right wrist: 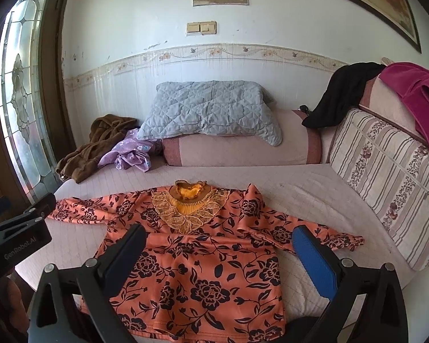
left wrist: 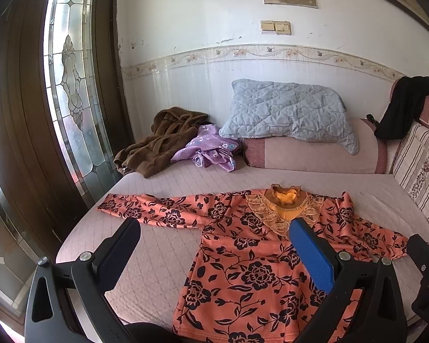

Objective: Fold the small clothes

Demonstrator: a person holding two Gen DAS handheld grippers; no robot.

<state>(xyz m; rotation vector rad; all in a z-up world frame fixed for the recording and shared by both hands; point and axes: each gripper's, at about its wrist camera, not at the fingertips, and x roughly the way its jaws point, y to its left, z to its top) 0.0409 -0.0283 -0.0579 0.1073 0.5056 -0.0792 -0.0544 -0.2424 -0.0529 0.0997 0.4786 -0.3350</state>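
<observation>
An orange child's top with black flowers (left wrist: pixel 251 260) (right wrist: pixel 203 268) lies flat, front up, on the pink quilted bed (left wrist: pixel 163 251) (right wrist: pixel 309 200), collar toward the far wall, both sleeves spread out. My left gripper (left wrist: pixel 214 228) is open and empty, held above the top's left side near the hem. My right gripper (right wrist: pixel 218 234) is open and empty above the top's middle. The right gripper shows at the right edge of the left wrist view (left wrist: pixel 426 268); the left gripper's body shows at the left of the right wrist view (right wrist: pixel 20 228).
A brown garment (left wrist: pixel 160 143) (right wrist: pixel 94 143) and a purple garment (left wrist: pixel 211 148) (right wrist: pixel 131 151) are heaped at the bed's far left. A grey pillow (right wrist: pixel 211 111) rests on a pink bolster (right wrist: pixel 243 148). Striped cushion (right wrist: pixel 386 180), black and magenta clothes at right. Glass door (left wrist: pixel 68 85) at left.
</observation>
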